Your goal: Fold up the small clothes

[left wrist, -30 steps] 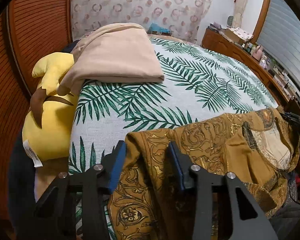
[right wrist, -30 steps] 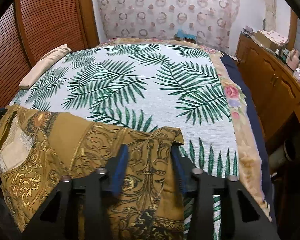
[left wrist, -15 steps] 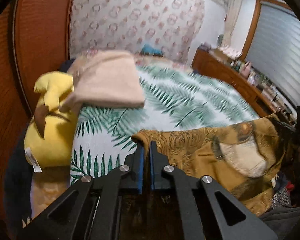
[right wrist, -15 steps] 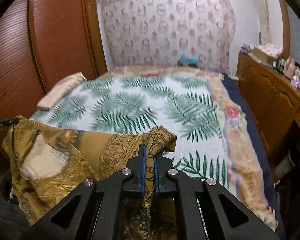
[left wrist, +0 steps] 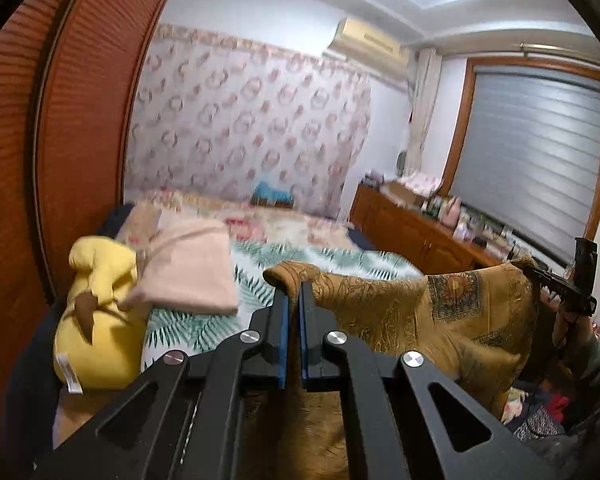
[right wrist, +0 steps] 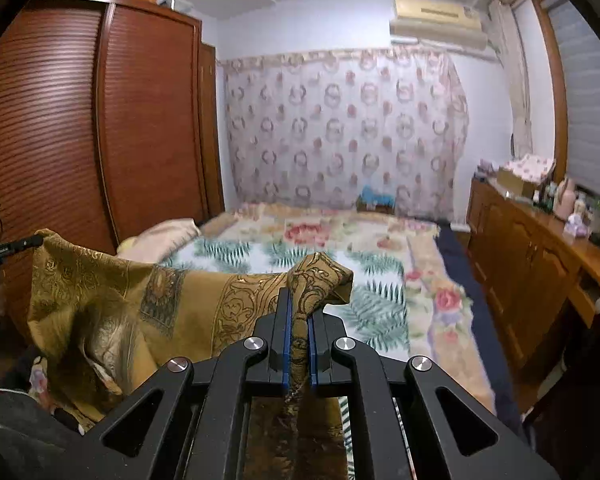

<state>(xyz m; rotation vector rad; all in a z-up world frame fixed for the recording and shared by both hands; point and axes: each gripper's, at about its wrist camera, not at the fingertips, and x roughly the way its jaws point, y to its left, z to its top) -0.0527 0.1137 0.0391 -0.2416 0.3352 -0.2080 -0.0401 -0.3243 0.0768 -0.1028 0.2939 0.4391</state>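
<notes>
A mustard-gold patterned garment (left wrist: 424,312) hangs in the air above the bed, stretched between both grippers. My left gripper (left wrist: 293,292) is shut on its left top corner, where a fold of cloth sticks up past the blue pads. In the right wrist view the same garment (right wrist: 140,300) sags to the left, and my right gripper (right wrist: 299,300) is shut on its right top corner, with the cloth bunched over the fingertips. The garment's lower part drops out of sight below both grippers.
The bed (right wrist: 380,300) has a palm-leaf cover with a floral border. A folded beige cloth (left wrist: 196,276) and a yellow plush toy (left wrist: 96,320) lie at its left edge by the brown wardrobe (right wrist: 80,140). A cluttered wooden dresser (right wrist: 540,256) runs along the right.
Both grippers closed on the garment's top corners, then rose and tilted up, lifting it off the bed. The view now shows more of the wall and ceiling.
</notes>
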